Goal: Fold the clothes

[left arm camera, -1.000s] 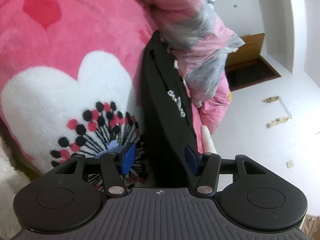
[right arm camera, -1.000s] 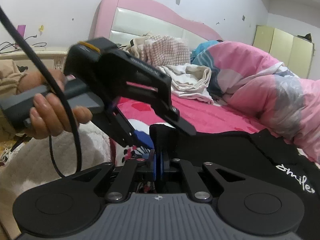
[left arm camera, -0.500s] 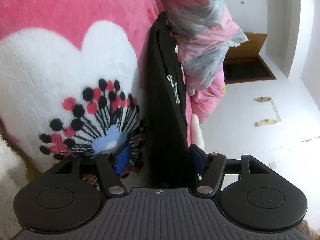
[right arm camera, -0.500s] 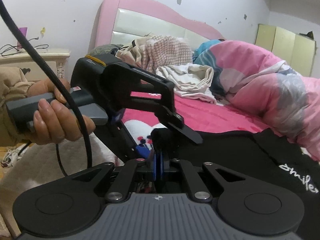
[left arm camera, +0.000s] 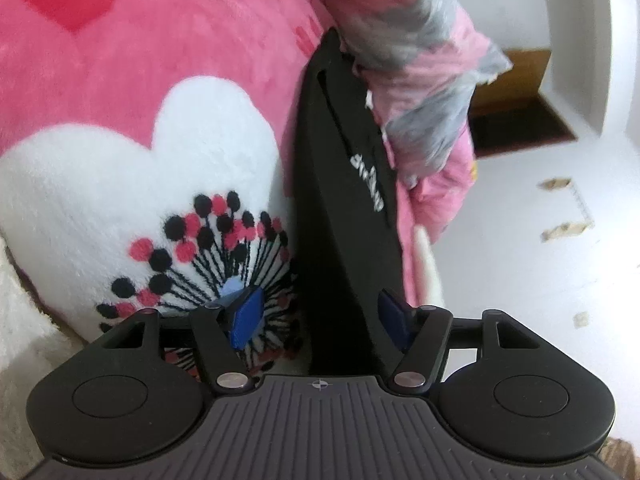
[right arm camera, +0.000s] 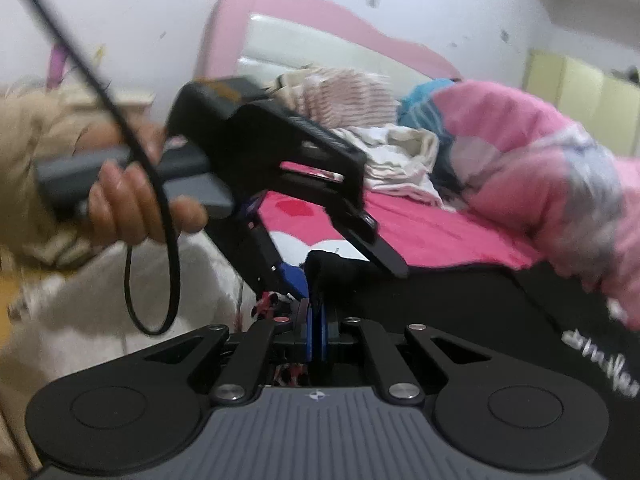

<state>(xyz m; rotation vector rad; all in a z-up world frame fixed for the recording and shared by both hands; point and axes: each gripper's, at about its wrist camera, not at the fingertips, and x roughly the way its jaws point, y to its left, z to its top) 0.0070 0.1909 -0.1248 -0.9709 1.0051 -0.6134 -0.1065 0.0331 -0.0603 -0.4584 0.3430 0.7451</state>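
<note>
Right wrist view, blurred: right claw [right arm camera: 316, 328] seemingly pinches black garment [right arm camera: 460, 304]; left claw [right arm camera: 308, 264] released beside it.

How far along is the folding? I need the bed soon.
Early. Done: the black garment with white lettering lies on the pink heart-print fleece blanket. In hand: the right gripper pinches its edge, while the left gripper, jaws just opening, straddles it without pressing. Left: no finished fold shows.
</note>
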